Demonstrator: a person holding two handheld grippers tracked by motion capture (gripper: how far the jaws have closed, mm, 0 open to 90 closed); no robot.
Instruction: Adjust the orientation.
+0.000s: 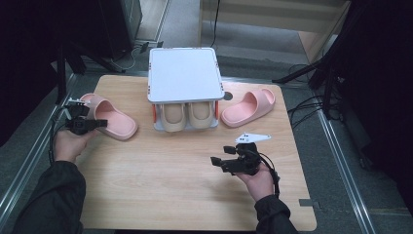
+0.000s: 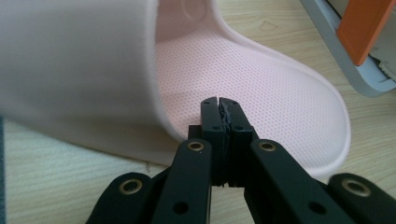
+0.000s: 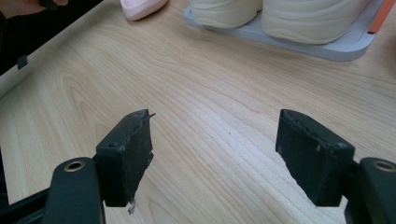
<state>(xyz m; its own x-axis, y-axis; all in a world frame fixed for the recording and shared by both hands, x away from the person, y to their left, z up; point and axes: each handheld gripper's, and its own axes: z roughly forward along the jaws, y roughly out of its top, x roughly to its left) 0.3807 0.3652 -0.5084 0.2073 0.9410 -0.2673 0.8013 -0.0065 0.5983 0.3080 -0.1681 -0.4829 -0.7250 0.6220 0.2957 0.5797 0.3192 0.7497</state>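
Left hand-held gripper (image 2: 218, 106): jaws closed, empty, tips over the pink slipper (image 2: 261, 88) footbed beside the strap edge. Slipper's long axis runs ahead and rightward from gripper toward shoe rack (image 1: 183, 78). Right hand-held gripper (image 3: 215, 144): jaws wide open, empty, well apart from slipper. Left nearer.

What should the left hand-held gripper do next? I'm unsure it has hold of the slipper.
Probably open. The left hand-held gripper is shut over the pink slipper insole, gripping nothing. Its jaws should part, then close on the strap edge.
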